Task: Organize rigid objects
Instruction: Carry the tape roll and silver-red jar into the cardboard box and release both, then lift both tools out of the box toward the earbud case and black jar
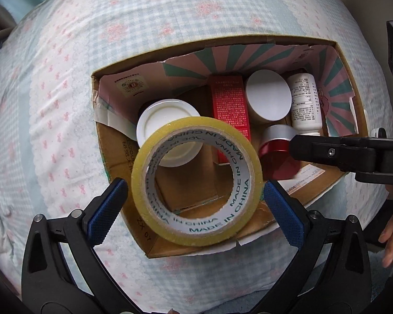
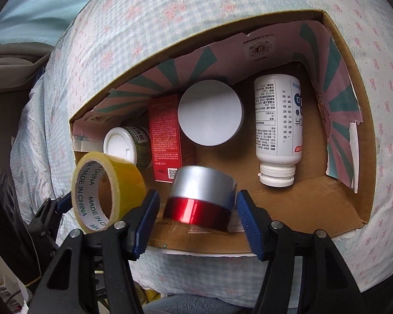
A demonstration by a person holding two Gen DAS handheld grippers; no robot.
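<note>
Placing step: tape roll [image 1: 196, 180] and red jar [image 2: 200, 200] sit between open, non-pressing jaws over the cardboard box [image 2: 348, 96]; next, withdraw both grippers clear.

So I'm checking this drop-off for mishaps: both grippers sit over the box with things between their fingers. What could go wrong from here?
1. The yellow roll of tape sits free between the open left gripper, over the cardboard box's near wall; it may catch the edge and tumble out.
2. The red jar with a silver lid is tilted between the right gripper and may roll into the white bottle lying nearby.
</note>
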